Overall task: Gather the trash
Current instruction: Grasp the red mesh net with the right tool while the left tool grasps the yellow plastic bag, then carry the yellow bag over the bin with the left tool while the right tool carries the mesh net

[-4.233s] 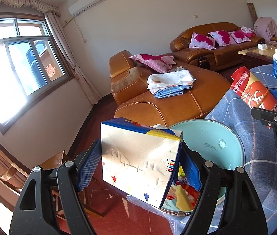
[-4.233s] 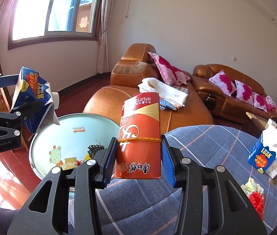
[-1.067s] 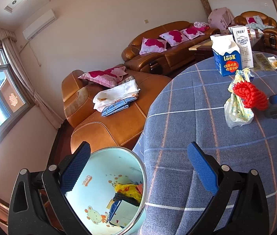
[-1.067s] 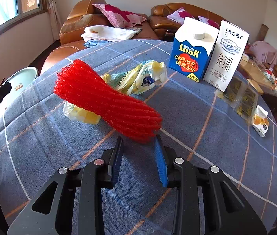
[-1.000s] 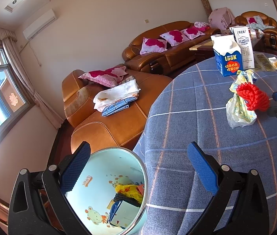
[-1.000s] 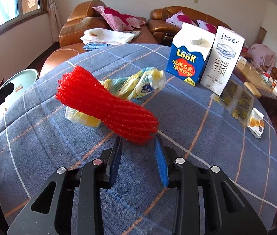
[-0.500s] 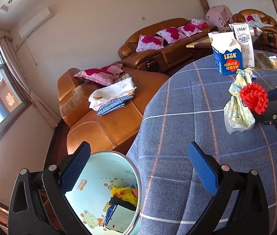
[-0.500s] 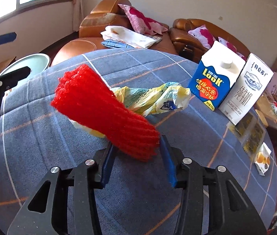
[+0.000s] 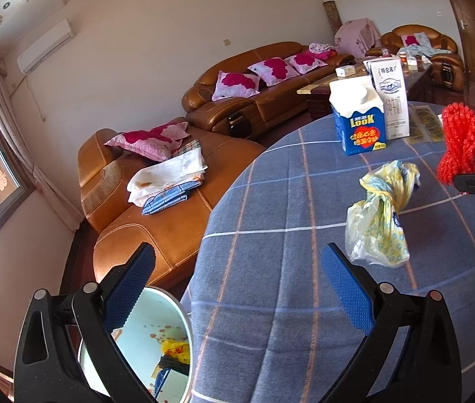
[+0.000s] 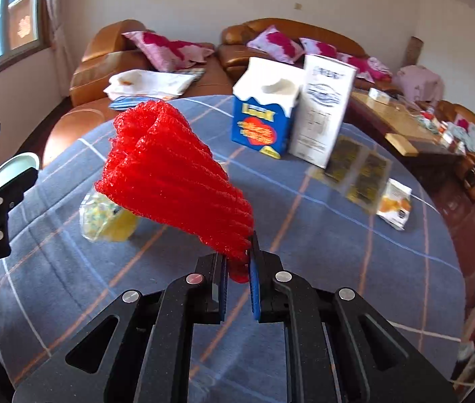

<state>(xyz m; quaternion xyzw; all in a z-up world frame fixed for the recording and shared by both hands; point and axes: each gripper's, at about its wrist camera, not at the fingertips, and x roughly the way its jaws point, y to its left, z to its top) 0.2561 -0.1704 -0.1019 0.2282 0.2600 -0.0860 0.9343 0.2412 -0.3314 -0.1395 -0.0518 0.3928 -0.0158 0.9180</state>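
Red foam net (image 10: 173,174) pinched by its narrow end in the right hand-held gripper (image 10: 238,265), jaws just closed on it, lifted clear of the counter (image 10: 321,235). Crumpled yellow plastic bag (image 9: 377,215) lying below on the blue plaid cloth, trash bin (image 9: 170,329) beside. Left hand-held gripper (image 9: 237,288) wide, empty, tilted downward.

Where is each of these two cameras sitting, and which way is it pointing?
Left wrist: on the open left gripper, facing the table, bin and sofa; shows its own fingers.
Right wrist: on the right gripper, shut on the red net, facing the cartons.
Both show the yellow bag, blue carton and each other's gripper.
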